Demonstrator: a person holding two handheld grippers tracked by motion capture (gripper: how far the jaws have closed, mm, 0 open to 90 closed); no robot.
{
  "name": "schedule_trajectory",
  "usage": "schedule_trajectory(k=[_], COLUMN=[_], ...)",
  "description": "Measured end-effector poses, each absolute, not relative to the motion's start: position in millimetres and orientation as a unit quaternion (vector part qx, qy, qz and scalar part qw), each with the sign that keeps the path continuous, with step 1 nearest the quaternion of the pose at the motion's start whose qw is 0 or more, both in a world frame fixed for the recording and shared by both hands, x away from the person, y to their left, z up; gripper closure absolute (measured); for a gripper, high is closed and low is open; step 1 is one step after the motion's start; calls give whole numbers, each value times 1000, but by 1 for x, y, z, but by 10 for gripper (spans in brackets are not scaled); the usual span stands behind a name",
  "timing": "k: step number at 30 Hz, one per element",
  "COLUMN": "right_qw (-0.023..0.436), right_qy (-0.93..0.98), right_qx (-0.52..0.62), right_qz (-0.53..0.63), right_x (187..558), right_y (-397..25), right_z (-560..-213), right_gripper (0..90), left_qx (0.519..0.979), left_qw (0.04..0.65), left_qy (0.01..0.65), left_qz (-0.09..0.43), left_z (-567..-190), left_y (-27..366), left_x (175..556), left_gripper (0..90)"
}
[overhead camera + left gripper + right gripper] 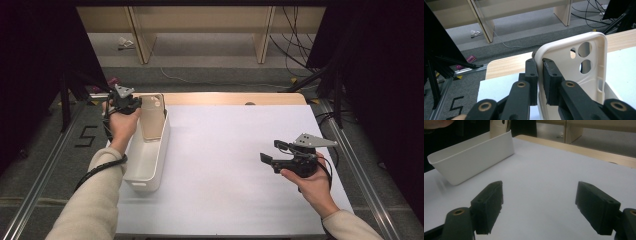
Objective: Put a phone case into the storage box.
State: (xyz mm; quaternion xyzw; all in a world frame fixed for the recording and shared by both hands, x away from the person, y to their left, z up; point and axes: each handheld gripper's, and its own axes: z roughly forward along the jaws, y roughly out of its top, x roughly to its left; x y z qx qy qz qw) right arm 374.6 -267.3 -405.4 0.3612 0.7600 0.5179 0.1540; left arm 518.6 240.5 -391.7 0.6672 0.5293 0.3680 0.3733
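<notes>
Two claws: right claw (pixel 539 210) spread; left claw (pixel 539 75) pinching one phone case (pixel 571 70) over one white bin (pixel 147 155).

Left tool (pixel 131 104) holds a beige phone case (pixel 152 118) upright over the far end of a white plastic bin (pixel 150 160), which stands at the left edge of the white-covered counter (pixel 225 165). Right tool (pixel 275 154) hovers above the counter's right side, well apart, jaws spread.
</notes>
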Motion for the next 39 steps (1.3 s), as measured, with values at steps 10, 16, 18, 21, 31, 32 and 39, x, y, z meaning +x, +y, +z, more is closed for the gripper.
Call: schedule_trajectory(k=[10, 16, 18, 21, 31, 32, 39], right_qw=[154, 154, 154, 154, 154, 154, 155], right_qy=[760, 760, 760, 760, 760, 760, 759], right_qx=[361, 362, 362, 361, 363, 363, 363], right_qz=[519, 518, 518, 518, 517, 517, 517], right_x=[375, 374, 375, 374, 374, 374, 374], right_y=[-267, -267, -267, -267, -266, -266, -266], right_z=[-406, -405, -405, -405, -405, -406, -405], right_gripper=[232, 232, 232, 232, 231, 231, 229], left_qx=[672, 673, 672, 675, 680, 680, 685], left_qw=[359, 354, 353, 352, 348, 349, 387], left_qy=[528, 529, 530, 530, 536, 536, 517], left_qz=[375, 377, 378, 374, 359, 358, 337], left_z=[-395, -396, -395, -394, -386, -385, -377], left_y=[240, 239, 239, 238, 241, 241, 236], left_x=[523, 524, 524, 523, 509, 508, 480], left_gripper=[781, 731, 707, 645, 379, 353, 192])
